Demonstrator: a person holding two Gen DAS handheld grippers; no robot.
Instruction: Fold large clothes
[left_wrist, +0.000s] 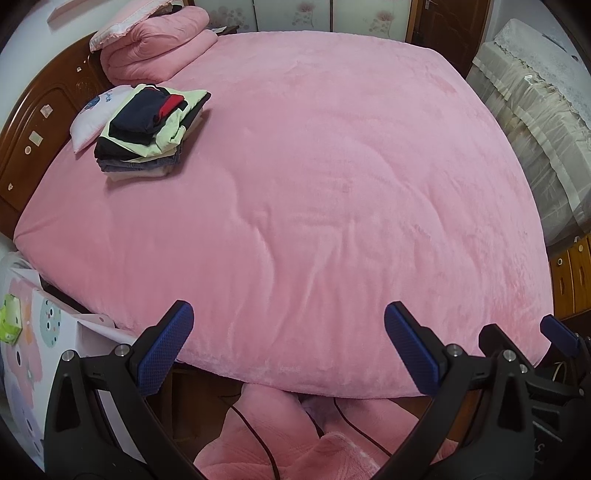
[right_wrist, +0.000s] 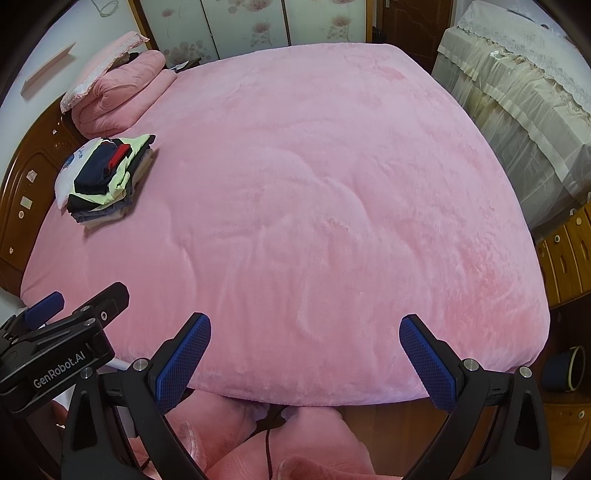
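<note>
At the left, near the wooden headboard (left_wrist: 35, 110), a stack of folded clothes (left_wrist: 147, 127) rests on the pink bed (left_wrist: 332, 184) against a small white pillow (left_wrist: 92, 118), well apart from both tools, with a folded pink quilt (left_wrist: 155, 48) beyond it. The left tool (left_wrist: 288, 328) and, to its right, the right tool (right_wrist: 304, 338) both hover over the bed's near edge with fingers spread wide and nothing between them. No unfolded garment lies on the bed and no container holding clothes is visible, so I judge the next step is fetching one; laying it flat mid-bed, clear of the stack, would leave room to fold.
</note>
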